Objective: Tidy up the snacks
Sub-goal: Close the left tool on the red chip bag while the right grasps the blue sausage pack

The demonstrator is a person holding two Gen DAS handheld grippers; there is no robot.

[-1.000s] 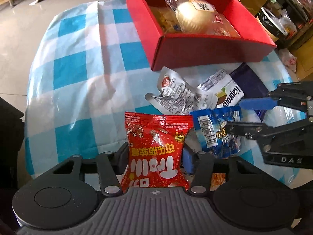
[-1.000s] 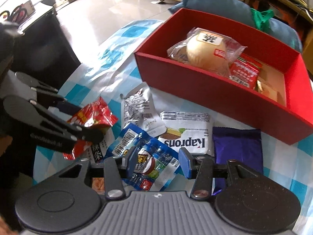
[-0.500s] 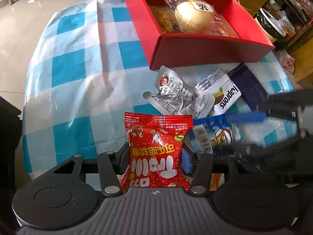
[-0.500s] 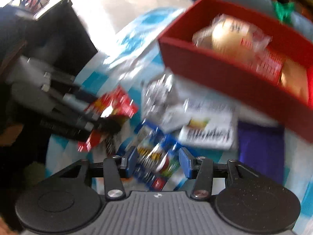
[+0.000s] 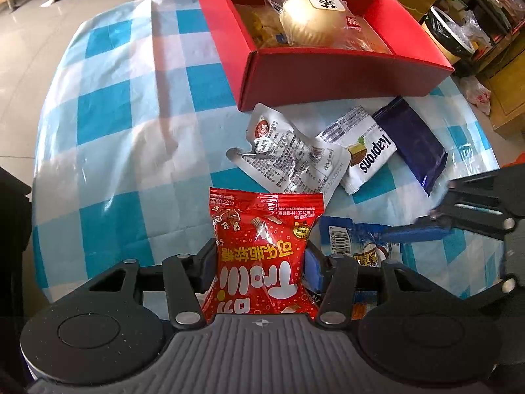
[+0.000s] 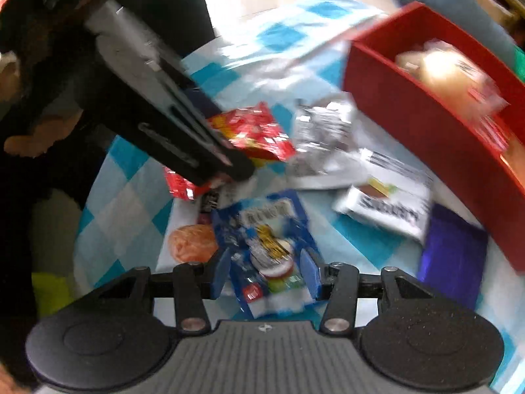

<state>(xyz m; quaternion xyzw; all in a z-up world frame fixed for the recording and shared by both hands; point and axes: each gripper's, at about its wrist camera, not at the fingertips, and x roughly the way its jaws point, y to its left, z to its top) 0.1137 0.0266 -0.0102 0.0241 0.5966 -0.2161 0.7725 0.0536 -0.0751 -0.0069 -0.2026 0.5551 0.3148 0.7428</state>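
A: Starting at the tools, what does each one have?

B: The left gripper (image 5: pixel 261 264) is clamped on the red bag (image 5: pixel 262 256), its pads pressing the bag's sides, so the bag stands upright between them, clear of the pile. The right gripper (image 6: pixel 265 271) straddles the blue pack (image 6: pixel 262 246); its jaws are opening and the pads stand just off the pack's edges, so nothing is gripped there. The right view is blurred, so whether the pack lies flat on the cloth (image 5: pixel 131 131) is hard to tell.

A: Why hold the bag that way?

B: Probably so it can be carried to the box (image 5: pixel 328 75), which sits beyond the loose snacks at the far side of the table.

A: What lies between the tools and the box?

B: A silver pouch (image 5: pixel 288 161), a white wafer pack (image 5: pixel 367 154) and a purple bar (image 5: pixel 413 144), side by side on the cloth, the pouch overlapping the wafer pack. An orange-printed packet (image 6: pixel 192 243) lies beside the blue pack.

A: And inside the box?

B: A wrapped round bun (image 5: pixel 311 23), yellowish snacks (image 5: pixel 259 29) to its left, and a red sachet (image 6: pixel 492 131) beside it. There looks to be room left for more.
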